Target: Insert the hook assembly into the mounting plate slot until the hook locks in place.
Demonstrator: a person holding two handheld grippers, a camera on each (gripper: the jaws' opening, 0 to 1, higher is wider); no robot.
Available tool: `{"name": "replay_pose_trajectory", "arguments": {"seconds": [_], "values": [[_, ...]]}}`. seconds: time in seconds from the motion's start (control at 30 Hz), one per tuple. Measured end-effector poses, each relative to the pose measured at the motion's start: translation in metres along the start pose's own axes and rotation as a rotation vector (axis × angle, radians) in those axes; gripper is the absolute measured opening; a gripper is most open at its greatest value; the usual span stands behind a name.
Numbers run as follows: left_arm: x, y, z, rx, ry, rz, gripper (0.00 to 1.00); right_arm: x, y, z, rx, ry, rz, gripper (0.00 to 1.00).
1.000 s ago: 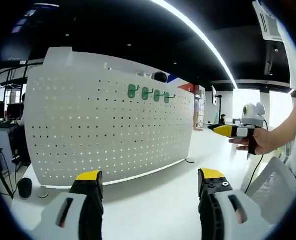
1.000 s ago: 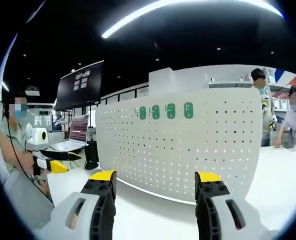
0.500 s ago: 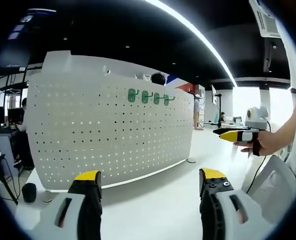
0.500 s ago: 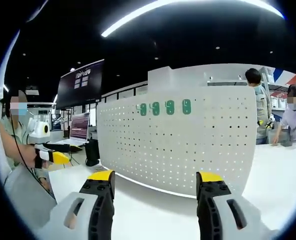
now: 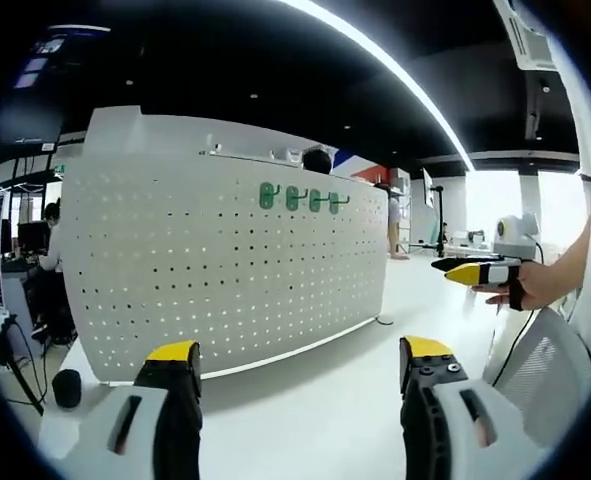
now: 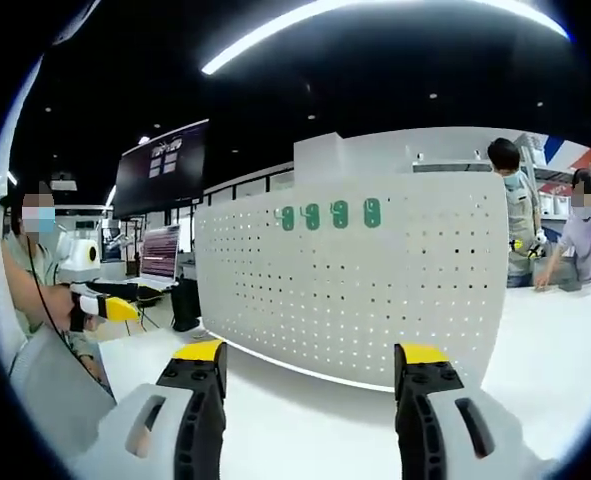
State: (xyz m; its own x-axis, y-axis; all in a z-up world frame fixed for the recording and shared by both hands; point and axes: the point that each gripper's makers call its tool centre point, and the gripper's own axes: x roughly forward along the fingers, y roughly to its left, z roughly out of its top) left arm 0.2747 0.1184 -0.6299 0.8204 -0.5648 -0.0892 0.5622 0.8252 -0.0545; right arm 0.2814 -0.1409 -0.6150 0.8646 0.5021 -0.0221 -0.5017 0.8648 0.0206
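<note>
Four green hooks point(image 5: 302, 197) are seen hung in a short row near the upper edge of the white perforated mounting plate point(image 5: 225, 270), which stands upright on the white desk point(image 5: 305, 410), set along its far edge. In the right gripper view the same hooks point(image 6: 329, 214) sit high on the plate point(image 6: 355, 290), each with its long axis upright along the board and its prong seemingly pointing out toward the grippers, though that is too small to be sure of.

The left gripper point(image 5: 290, 352) is held low over the desk with its jaws wide apart and nothing between them; the right gripper point(image 6: 310, 355) is likewise spread wide and empty. Both are kept well back from the plate, probably so that board and hooks stay in sight while an approach is lined up. No loose hook assembly can be made out on the desk.
</note>
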Motion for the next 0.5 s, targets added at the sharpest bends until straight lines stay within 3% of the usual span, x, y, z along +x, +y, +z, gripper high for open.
{"name": "replay_pose_trajectory", "arguments": {"seconds": [0.5], "values": [[-0.0034,-0.0026,0.0021,0.001,-0.012,-0.003,0.86,-0.0109,0.0057,-0.0041,0.003,-0.003,-0.004,0.67]]}}
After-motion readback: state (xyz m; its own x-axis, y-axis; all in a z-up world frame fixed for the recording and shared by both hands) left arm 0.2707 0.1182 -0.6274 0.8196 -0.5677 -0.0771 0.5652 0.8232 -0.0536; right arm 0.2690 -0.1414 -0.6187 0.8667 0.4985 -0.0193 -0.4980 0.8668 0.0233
